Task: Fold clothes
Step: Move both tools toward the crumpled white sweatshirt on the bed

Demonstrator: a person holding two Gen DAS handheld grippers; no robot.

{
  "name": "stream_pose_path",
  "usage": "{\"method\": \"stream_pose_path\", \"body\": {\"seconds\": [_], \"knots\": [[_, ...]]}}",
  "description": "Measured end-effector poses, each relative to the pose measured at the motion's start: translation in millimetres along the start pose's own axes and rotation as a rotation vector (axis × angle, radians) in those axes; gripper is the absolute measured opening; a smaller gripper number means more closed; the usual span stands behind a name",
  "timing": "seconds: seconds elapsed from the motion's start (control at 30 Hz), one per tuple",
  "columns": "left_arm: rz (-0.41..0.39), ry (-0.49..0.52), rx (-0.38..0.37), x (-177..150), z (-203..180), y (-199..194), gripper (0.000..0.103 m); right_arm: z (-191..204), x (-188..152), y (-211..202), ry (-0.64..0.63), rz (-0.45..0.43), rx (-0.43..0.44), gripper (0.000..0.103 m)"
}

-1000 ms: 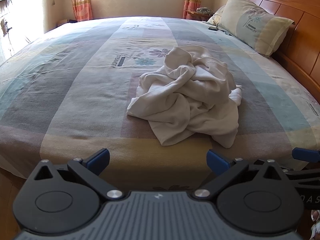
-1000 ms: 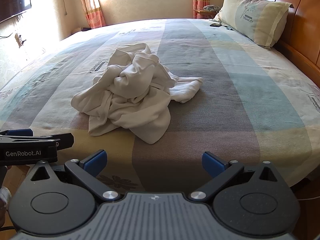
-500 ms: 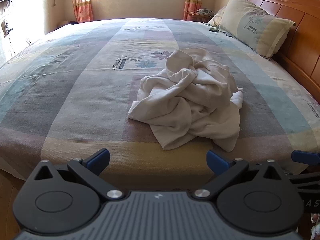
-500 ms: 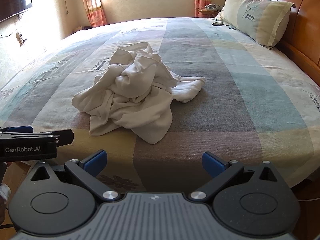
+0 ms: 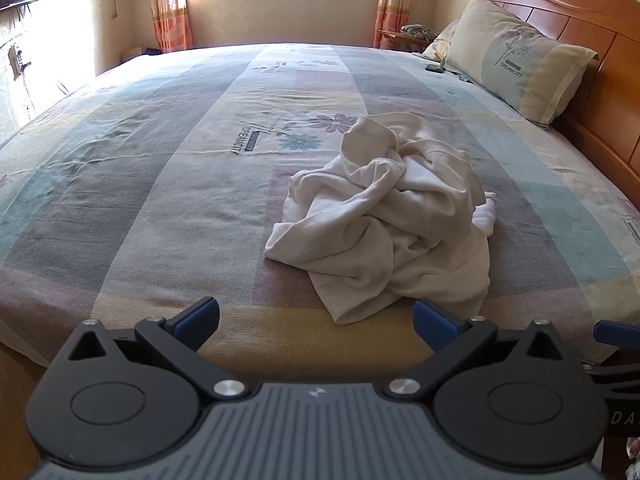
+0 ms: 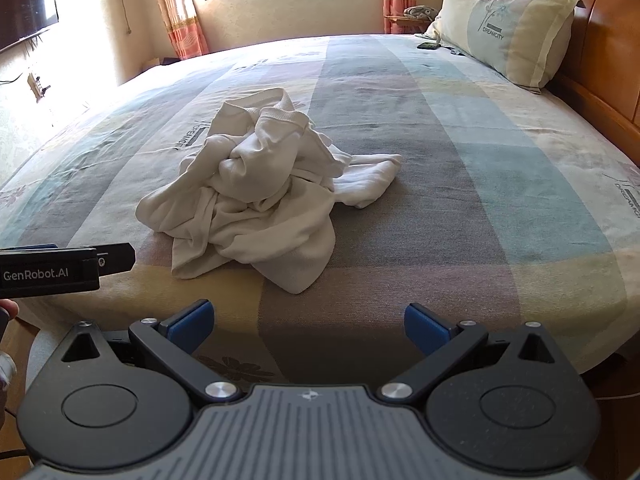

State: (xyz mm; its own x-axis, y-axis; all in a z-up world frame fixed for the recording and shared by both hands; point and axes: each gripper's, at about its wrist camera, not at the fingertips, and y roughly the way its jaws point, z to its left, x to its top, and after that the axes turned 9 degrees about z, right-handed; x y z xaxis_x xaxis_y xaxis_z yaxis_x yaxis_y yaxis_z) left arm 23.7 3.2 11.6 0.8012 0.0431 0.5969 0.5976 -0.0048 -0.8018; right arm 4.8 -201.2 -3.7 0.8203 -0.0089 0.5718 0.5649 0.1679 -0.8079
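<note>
A crumpled white garment (image 5: 384, 216) lies in a heap on the bed's patchwork sheet (image 5: 160, 184), a little way in from the near edge. The right wrist view has the same garment (image 6: 260, 196) left of centre, one sleeve trailing to the right. My left gripper (image 5: 316, 322) hovers at the bed's near edge, short of the heap, open and empty. Equally open and empty, my right gripper (image 6: 306, 326) sits at the near edge, right of the heap. The left gripper's body (image 6: 64, 266) shows at the left of the right wrist view.
A pillow (image 5: 516, 56) leans on the wooden headboard (image 5: 600, 40) at the right. A small dark object (image 6: 428, 45) lies on the sheet near the pillow. A nightstand (image 5: 400, 36), curtains and a window stand beyond the bed. A wall-mounted TV (image 6: 28, 8) hangs at the left.
Both grippers have edged forward toward the bed; the garment sits slightly nearer and lower in both views. It has not moved on the sheet, and both grippers stay open.
</note>
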Motion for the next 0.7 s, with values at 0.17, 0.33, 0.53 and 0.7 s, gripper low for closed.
{"method": "stream_pose_path", "body": {"seconds": [0.17, 0.33, 0.53, 0.7], "knots": [[0.001, 0.016, 0.003, 5, 3, 5, 0.102, -2, 3, 5, 0.024, 0.008, 0.0, 0.103], [0.01, 0.004, -0.01, 9, 11, 14, 0.102, 5, 6, 12, 0.008, 0.032, -0.019, 0.103], [0.001, 0.011, -0.02, 18, 17, 23, 0.102, 9, 10, 13, 0.003, 0.039, -0.052, 0.103], [0.0, -0.004, -0.045, 26, 26, 31, 0.102, 15, 14, 14, -0.013, 0.05, -0.09, 0.103]]}}
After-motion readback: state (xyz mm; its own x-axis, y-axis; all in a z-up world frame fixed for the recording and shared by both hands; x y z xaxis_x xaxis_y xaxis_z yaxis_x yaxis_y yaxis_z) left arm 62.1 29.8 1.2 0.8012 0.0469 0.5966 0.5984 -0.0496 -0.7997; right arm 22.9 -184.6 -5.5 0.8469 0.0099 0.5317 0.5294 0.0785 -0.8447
